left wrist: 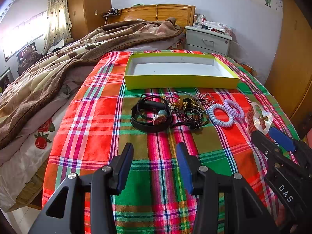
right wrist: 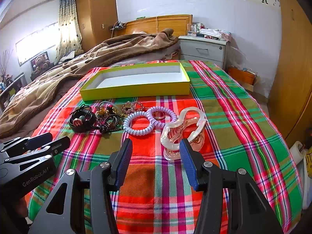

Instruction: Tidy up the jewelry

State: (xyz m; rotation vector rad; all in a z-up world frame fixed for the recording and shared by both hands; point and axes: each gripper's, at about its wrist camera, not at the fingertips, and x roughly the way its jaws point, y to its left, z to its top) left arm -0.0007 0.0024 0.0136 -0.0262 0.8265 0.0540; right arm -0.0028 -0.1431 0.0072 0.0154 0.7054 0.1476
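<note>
We take the yellow-green box (left wrist: 181, 81) as our landmark: a shallow open tray with a white inside, lying on the plaid cloth (left wrist: 93, 120) that covers the foot of the bed. The jewelry sits in a row on the cloth just in front of the box's near wall. From the box's left end we see a coiled black leather band (left wrist: 151, 117) with a round clasp, then a tangle of dark and gold beaded bracelets (left wrist: 190, 113) touching it, a small rhinestone piece (right wrist: 132, 107) close under the box wall, two pale lilac spiral hair ties (right wrist: 148, 122) touching each other with a ring (right wrist: 158, 115) inside one loop, and past the box's right end a clear pink hair claw (right wrist: 182, 130).

Our left gripper (left wrist: 155, 165) hangs over bare cloth in front of the box, near the black band, its blue-padded fingers spread apart and holding nothing. Our right gripper (right wrist: 156, 159) is likewise spread wide and empty; its right finger (right wrist: 188, 161) overlaps the hair claw in the right wrist view, though we cannot tell whether they touch.

Behind the box lie a rumpled brown blanket (left wrist: 58, 66) and the wooden headboard (left wrist: 156, 13), with a grey nightstand (right wrist: 202, 48) beyond the box's right end.
</note>
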